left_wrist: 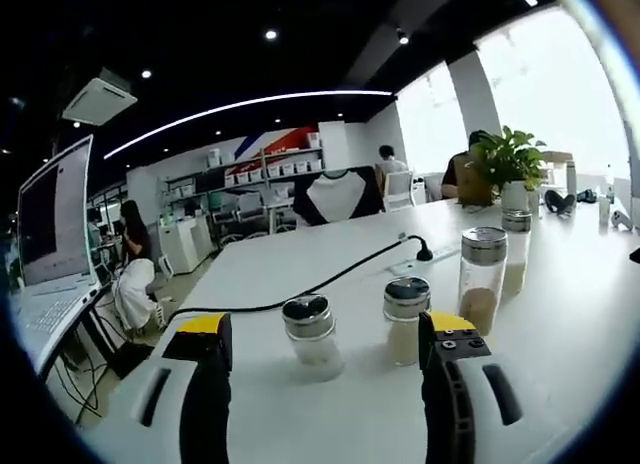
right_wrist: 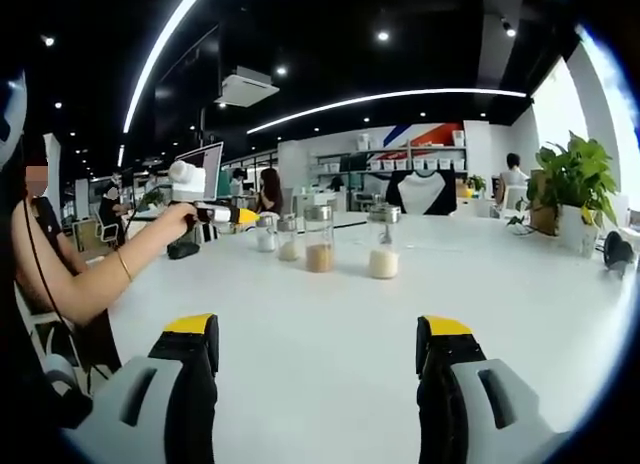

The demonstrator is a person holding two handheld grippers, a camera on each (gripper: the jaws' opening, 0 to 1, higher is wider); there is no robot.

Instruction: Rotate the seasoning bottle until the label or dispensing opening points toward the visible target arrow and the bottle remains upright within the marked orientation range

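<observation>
Four glass seasoning bottles with metal caps stand upright on the white table (left_wrist: 560, 314). In the left gripper view the nearest bottle (left_wrist: 310, 334) stands just ahead of my open left gripper (left_wrist: 326, 324), in line with the gap between its jaws. A second bottle (left_wrist: 405, 319), a taller one (left_wrist: 483, 279) and a farther one (left_wrist: 516, 249) follow to the right. The right gripper view has the row of bottles (right_wrist: 319, 239) across the table, with my left gripper (right_wrist: 243, 216), held in a person's hand, beside the leftmost bottle (right_wrist: 265, 234). My right gripper (right_wrist: 318, 326) is open over bare table.
A black cable (left_wrist: 330, 279) runs across the table behind the bottles. A potted plant (left_wrist: 510, 164) stands at the far right, a laptop (left_wrist: 55, 234) at the left. The person's forearm (right_wrist: 110, 269) reaches in from the left. People sit in the background.
</observation>
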